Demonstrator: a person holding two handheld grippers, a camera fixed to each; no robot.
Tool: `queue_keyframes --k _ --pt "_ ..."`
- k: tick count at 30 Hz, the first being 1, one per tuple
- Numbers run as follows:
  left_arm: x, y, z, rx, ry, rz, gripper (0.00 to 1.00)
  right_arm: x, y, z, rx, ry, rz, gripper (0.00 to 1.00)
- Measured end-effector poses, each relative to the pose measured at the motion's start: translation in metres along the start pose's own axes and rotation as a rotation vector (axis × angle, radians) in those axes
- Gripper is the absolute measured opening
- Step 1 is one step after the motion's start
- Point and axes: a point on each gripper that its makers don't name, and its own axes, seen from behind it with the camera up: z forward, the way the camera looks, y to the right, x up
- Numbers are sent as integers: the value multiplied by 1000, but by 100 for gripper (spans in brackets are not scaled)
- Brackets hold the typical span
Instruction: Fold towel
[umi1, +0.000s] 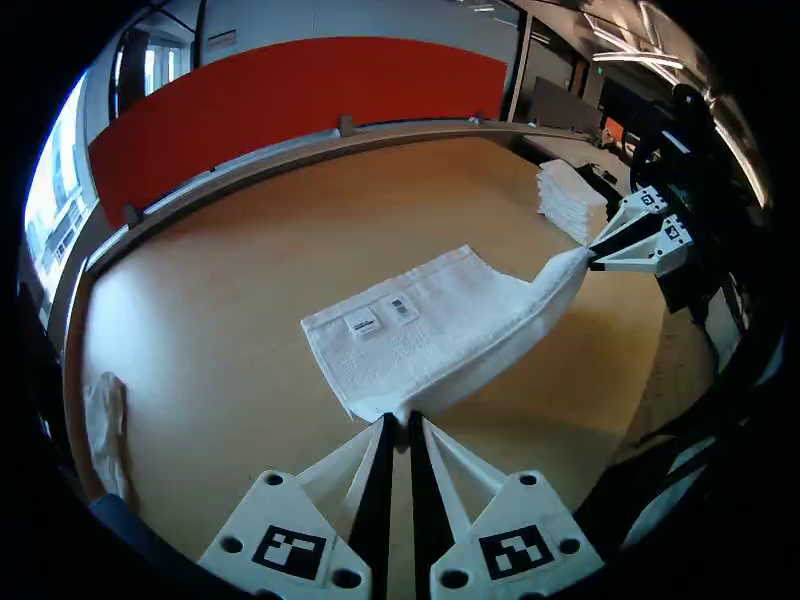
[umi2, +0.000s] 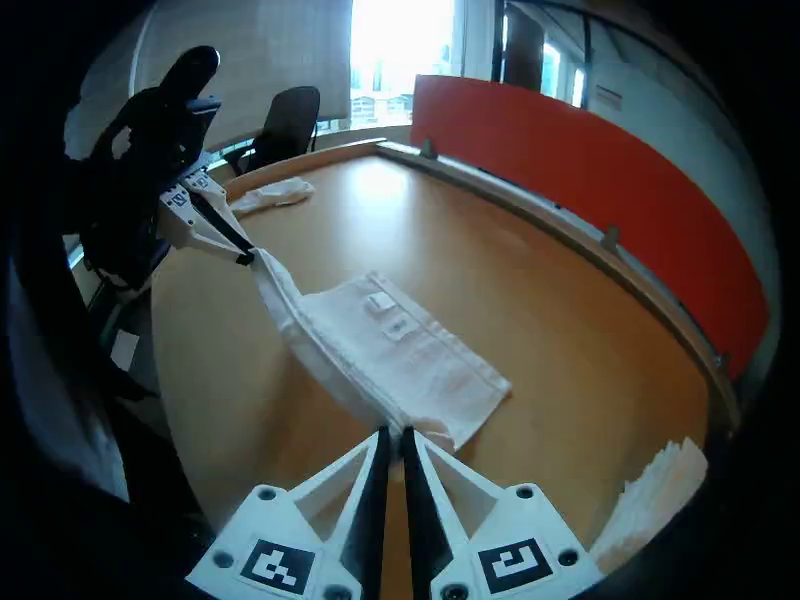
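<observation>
Wood table (umi1: 250, 270) with a white towel (umi1: 430, 320) lying mid-table, its near edge lifted off the top. Over by the table's edge there's a stack (umi1: 572, 200) of folded towels. Left gripper (umi1: 398, 420) and right gripper (umi2: 392, 432) each have their jaws pinched tight on a towel corner.
</observation>
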Motion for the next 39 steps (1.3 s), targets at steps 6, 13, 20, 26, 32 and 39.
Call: queue_keyframes --k 6,13,20,26,32,39 --pt "-2 -4 14 8 -8 -2 11 -6 6 11 4 -27 -1 10" --pt "4 -11 27 18 -1 -11 11 -9 16 21 -2 -52 -7 10" --pt "10 -20 39 36 -1 -19 11 -5 26 33 -10 -62 -7 10" --pt "16 -29 50 54 -4 -20 11 1 37 43 -21 -66 -5 10" --pt "21 -38 61 65 -10 -17 11 4 49 54 -28 -70 -2 10" --pt "18 -45 74 71 -27 -25 11 2 55 65 -25 -82 11 10"
